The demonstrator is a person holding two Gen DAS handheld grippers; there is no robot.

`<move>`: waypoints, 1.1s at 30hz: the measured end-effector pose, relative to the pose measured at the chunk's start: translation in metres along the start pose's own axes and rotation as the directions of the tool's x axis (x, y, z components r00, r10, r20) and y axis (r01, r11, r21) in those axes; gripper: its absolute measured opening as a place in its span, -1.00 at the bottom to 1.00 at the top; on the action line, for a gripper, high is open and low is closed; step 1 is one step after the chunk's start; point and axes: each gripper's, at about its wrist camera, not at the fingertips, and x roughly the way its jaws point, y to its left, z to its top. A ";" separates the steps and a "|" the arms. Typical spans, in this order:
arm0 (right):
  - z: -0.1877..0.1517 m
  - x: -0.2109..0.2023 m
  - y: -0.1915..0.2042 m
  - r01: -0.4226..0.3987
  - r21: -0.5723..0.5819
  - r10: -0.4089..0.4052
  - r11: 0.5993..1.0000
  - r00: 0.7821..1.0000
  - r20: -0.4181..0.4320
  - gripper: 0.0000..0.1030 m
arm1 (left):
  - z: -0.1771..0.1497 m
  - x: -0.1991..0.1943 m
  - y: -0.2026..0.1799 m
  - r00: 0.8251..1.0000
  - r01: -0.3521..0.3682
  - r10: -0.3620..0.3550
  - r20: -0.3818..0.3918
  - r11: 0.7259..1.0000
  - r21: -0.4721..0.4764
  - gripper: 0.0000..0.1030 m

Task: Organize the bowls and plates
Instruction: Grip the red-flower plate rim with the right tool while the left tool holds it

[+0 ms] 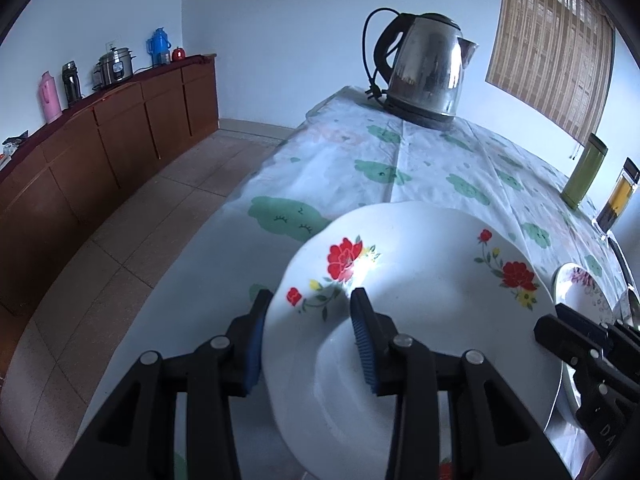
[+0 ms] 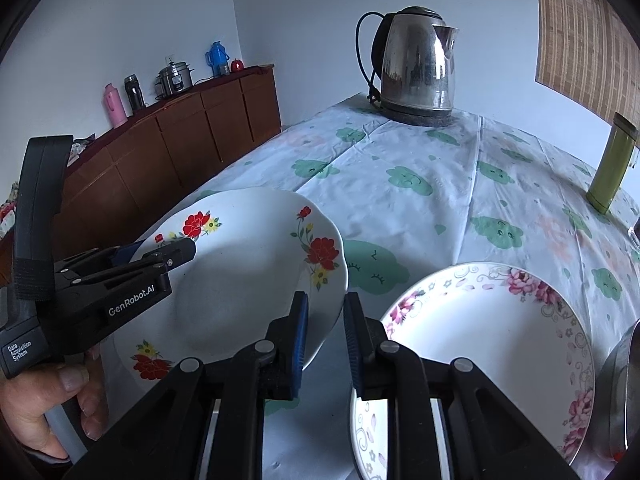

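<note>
A white plate with red flowers (image 1: 432, 312) is tilted up off the table, its left rim between the fingers of my left gripper (image 1: 310, 316), which is shut on it. In the right wrist view the same plate (image 2: 248, 280) is held by the left gripper (image 2: 160, 254). My right gripper (image 2: 325, 320) is open and empty, its fingers either side of the red-flower plate's right rim. A second plate with pink flowers (image 2: 488, 344) lies flat on the table to the right; it also shows in the left wrist view (image 1: 580, 288).
A steel electric kettle (image 2: 416, 68) stands at the table's far end. A green tumbler (image 2: 612, 168) and a clear bottle (image 1: 618, 196) stand at the right edge. A metal bowl (image 2: 624, 392) sits far right. A wooden sideboard (image 1: 100, 140) lines the left wall.
</note>
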 end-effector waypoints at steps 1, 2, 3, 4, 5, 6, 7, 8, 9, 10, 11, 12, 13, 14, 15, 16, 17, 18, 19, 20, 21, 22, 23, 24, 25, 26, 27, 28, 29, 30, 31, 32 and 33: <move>0.000 -0.001 0.000 -0.001 0.002 0.001 1.000 1.000 0.001 -0.61 | 0.000 0.000 0.000 1.000 0.003 -0.003 0.000 1.000 0.000 -0.28; 0.000 -0.002 -0.001 -0.003 0.005 0.002 1.000 1.000 0.003 -0.61 | 0.000 0.000 -0.001 1.000 0.007 -0.007 0.000 1.000 0.000 -0.28; 0.000 -0.003 -0.002 -0.003 0.006 0.003 1.000 1.000 0.005 -0.61 | 0.000 -0.001 -0.001 1.000 0.011 -0.011 0.001 1.000 0.000 -0.27; 0.000 -0.004 -0.002 -0.003 0.008 0.003 1.000 1.000 0.007 -0.61 | 0.000 -0.001 -0.002 1.000 0.012 -0.012 0.003 1.000 0.001 -0.27; 0.000 -0.005 -0.003 -0.003 0.009 0.003 1.000 1.000 0.008 -0.61 | 0.000 -0.002 -0.003 1.000 0.014 -0.014 0.007 1.000 0.003 -0.27; 0.000 -0.006 -0.003 -0.003 0.010 0.003 1.000 1.000 0.010 -0.61 | 0.000 -0.003 -0.003 1.000 0.015 -0.015 0.011 1.000 0.005 -0.27; 0.000 -0.007 -0.004 -0.004 0.011 0.003 1.000 1.000 0.012 -0.61 | 0.000 -0.004 -0.003 1.000 0.016 -0.016 0.014 1.000 0.006 -0.28; 0.000 -0.008 -0.004 -0.003 0.012 0.003 1.000 1.000 0.014 -0.61 | 0.001 -0.004 -0.003 1.000 0.017 -0.017 0.017 1.000 0.006 -0.28; 0.000 -0.009 -0.004 -0.003 0.012 0.003 1.000 1.000 0.016 -0.61 | 0.001 -0.005 -0.003 1.000 0.017 -0.017 0.020 1.000 0.007 -0.28; 0.000 -0.009 -0.005 -0.004 0.013 0.004 1.000 1.000 0.017 -0.61 | 0.001 -0.006 -0.003 1.000 0.017 -0.017 0.022 1.000 0.008 -0.28; 0.000 -0.010 -0.005 -0.005 0.013 0.005 1.000 1.000 0.019 -0.61 | 0.001 -0.006 -0.004 1.000 0.017 -0.017 0.024 1.000 0.009 -0.28; -0.001 -0.011 -0.005 -0.005 0.012 0.004 1.000 1.000 0.019 -0.61 | 0.001 -0.006 -0.004 1.000 0.017 -0.018 0.024 1.000 0.009 -0.28; -0.001 -0.011 -0.005 -0.004 0.012 0.004 1.000 1.000 0.020 -0.61 | 0.001 -0.006 -0.004 1.000 0.018 -0.018 0.025 1.000 0.010 -0.28; -0.001 -0.011 -0.004 -0.003 0.012 0.003 1.000 1.000 0.020 -0.61 | 0.001 -0.006 -0.004 0.999 0.019 -0.019 0.027 1.000 0.010 -0.28; -0.001 -0.011 -0.004 -0.003 0.011 0.002 1.000 1.000 0.021 -0.61 | 0.001 -0.007 -0.004 0.999 0.019 -0.019 0.030 1.000 0.011 -0.28; -0.001 -0.012 -0.005 -0.004 0.012 0.004 1.000 1.000 0.022 -0.61 | 0.001 -0.008 -0.004 0.999 0.020 -0.020 0.032 1.000 0.011 -0.28; -0.001 -0.013 -0.005 -0.004 0.011 0.004 1.000 1.000 0.023 -0.61 | 0.001 -0.008 -0.004 0.999 0.022 -0.022 0.034 1.000 0.011 -0.27; -0.001 -0.014 -0.005 -0.002 0.010 0.002 1.000 1.000 0.026 -0.61 | 0.001 -0.009 -0.004 0.999 0.025 -0.026 0.039 1.000 0.012 -0.27; -0.001 -0.015 -0.005 0.001 0.010 -0.001 1.000 1.000 0.030 -0.61 | 0.001 -0.010 -0.005 0.999 0.026 -0.026 0.043 1.000 0.016 -0.27; -0.001 -0.016 -0.006 0.003 0.010 -0.003 1.000 0.999 0.032 -0.61 | 0.001 -0.010 -0.006 0.999 0.027 -0.027 0.046 0.999 0.018 -0.27; -0.001 -0.017 -0.006 0.005 0.009 -0.006 1.000 0.999 0.033 -0.61 | 0.001 -0.011 -0.007 0.998 0.028 -0.029 0.051 0.999 0.020 -0.27; -0.001 -0.018 -0.007 0.006 0.011 -0.007 1.000 0.999 0.035 -0.61 | 0.001 -0.011 -0.008 0.998 0.029 -0.030 0.053 0.999 0.024 -0.27; -0.002 -0.019 -0.007 0.006 0.013 -0.006 1.000 0.999 0.036 -0.61 | 0.001 -0.011 -0.008 0.998 0.031 -0.032 0.054 0.999 0.026 -0.27; -0.002 -0.019 -0.008 0.007 0.015 -0.007 1.000 0.999 0.036 -0.61 | 0.001 -0.012 -0.009 0.998 0.033 -0.035 0.056 0.999 0.028 -0.27; -0.002 -0.019 -0.008 0.008 0.015 -0.008 1.000 0.999 0.037 -0.61 | 0.001 -0.012 -0.010 0.998 0.033 -0.035 0.057 0.999 0.030 -0.27; -0.002 -0.020 -0.008 0.007 0.016 -0.008 1.000 0.999 0.037 -0.61 | 0.001 -0.012 -0.010 0.998 0.034 -0.035 0.059 0.999 0.031 -0.28; -0.002 -0.021 -0.009 0.007 0.017 -0.008 1.000 0.999 0.038 -0.61 | 0.001 -0.012 -0.010 0.997 0.034 -0.036 0.061 0.999 0.034 -0.27; -0.002 -0.021 -0.008 0.008 0.017 -0.008 1.000 0.999 0.039 -0.61 | 0.001 -0.013 -0.010 0.997 0.036 -0.038 0.063 0.999 0.034 -0.28; -0.003 -0.022 -0.008 0.009 0.016 -0.010 1.000 0.999 0.041 -0.61 | 0.001 -0.014 -0.010 0.997 0.038 -0.040 0.065 0.999 0.035 -0.28; -0.003 -0.023 -0.009 0.009 0.017 -0.010 1.000 0.999 0.042 -0.61 | 0.001 -0.014 -0.011 0.997 0.039 -0.041 0.068 0.999 0.037 -0.28; -0.003 -0.023 -0.009 0.009 0.018 -0.010 1.000 0.999 0.043 -0.61 | 0.001 -0.015 -0.012 0.996 0.043 -0.046 0.073 0.998 0.037 -0.27; -0.004 -0.024 -0.010 0.010 0.019 -0.011 1.000 0.999 0.044 -0.61 | 0.001 -0.016 -0.012 0.996 0.047 -0.050 0.077 0.998 0.039 -0.27; -0.004 -0.025 -0.011 0.010 0.021 -0.011 1.000 0.999 0.045 -0.61 | 0.001 -0.017 -0.013 0.995 0.050 -0.053 0.080 0.998 0.042 -0.27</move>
